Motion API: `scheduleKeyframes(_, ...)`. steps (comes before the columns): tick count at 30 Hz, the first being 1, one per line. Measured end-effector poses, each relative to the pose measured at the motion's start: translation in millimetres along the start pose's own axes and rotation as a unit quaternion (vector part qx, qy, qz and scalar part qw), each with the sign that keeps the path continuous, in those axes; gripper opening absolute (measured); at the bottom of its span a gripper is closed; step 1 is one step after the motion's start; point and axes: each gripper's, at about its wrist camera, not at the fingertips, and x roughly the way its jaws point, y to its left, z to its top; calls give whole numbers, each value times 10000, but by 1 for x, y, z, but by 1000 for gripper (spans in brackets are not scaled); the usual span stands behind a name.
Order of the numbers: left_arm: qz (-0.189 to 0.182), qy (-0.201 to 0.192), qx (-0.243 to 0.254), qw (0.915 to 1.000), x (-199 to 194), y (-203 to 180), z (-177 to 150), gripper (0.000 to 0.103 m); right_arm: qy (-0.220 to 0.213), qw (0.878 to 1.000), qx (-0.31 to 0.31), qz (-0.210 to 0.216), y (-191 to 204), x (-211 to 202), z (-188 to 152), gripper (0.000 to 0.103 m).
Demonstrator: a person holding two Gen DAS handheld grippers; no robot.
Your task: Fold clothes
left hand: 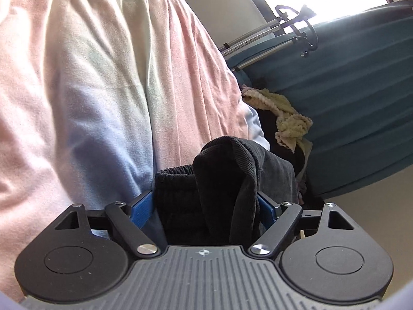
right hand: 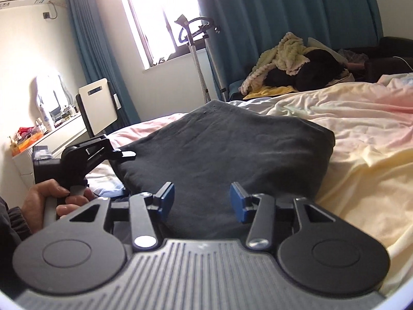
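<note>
Needed, seemingly, to ease off the dark grey cotton garment (right hand: pixel 219 149), left folded on the wrinkled pastel pink-and-cream bedsheet (right hand: pixel 361 142), without dragging its layers. Held right gripper (right hand: pixel 201 199) low over the sheet, half open, empty; left gripper (left hand: pixel 204 206) spread wide around a bunched fold, grip unclear.

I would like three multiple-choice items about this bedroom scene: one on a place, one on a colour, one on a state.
1. The dark garment lies: A on the desk; B on the bed sheet; C on the floor.
2. The curtains are: A red; B white; C teal.
3. The right gripper is: A open; B shut on the garment; C shut on the sheet.
Answers: 1 B, the pastel sheet surrounds it; 2 C, the hanging folds are teal; 3 A, its blue pads stand apart.
</note>
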Motion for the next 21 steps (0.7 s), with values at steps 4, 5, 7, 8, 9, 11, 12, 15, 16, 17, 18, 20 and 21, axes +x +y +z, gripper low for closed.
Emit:
scheduleKeyframes(4,-464,6,208,9987,-1,-10,-1,85,33,9996,263,-99,-9,0,-2,53)
scheduleKeyframes(5,-683,11,268,9973,-3,-15,-1,85,38,9994,313,-113,-11,1,-2,53)
scheduleKeyframes(7,-1115,19,401,9930,-5,-25,-2,85,-2,9990,423,-130,-13,-2,-2,53)
scheduleKeyframes(8,-1150,33,406,9925,-4,-26,-2,86,-36,9987,492,-143,-15,-3,-1,53)
scheduleKeyframes(9,-1035,55,356,9940,-1,-24,-2,86,-72,9982,570,-147,-17,-5,0,53)
scheduleKeyframes(11,-805,99,256,9964,6,-19,-1,88,-130,9970,754,-133,-23,-7,2,54)
scheduleKeyframes(12,-689,121,206,9973,9,-17,-1,89,-138,9964,821,-145,-25,-7,2,55)
scheduleKeyframes(15,-312,222,-21,9993,18,-6,0,89,-84,9953,944,-188,-29,-6,2,55)
scheduleKeyframes(16,-282,268,-111,9992,20,-2,1,89,-56,9952,959,-193,-30,-5,2,55)
scheduleKeyframes(17,-248,305,-173,9991,20,1,1,90,-31,9952,960,-191,-30,-3,2,55)
scheduleKeyframes(18,-216,316,-213,9990,19,1,0,90,-6,9952,960,-189,-30,-2,2,55)
scheduleKeyframes(20,-169,314,-197,9992,19,1,-1,90,28,9955,921,-202,-28,-1,2,55)
scheduleKeyframes(21,-133,319,-194,9992,20,1,-1,90,35,9958,892,-226,-27,0,2,55)
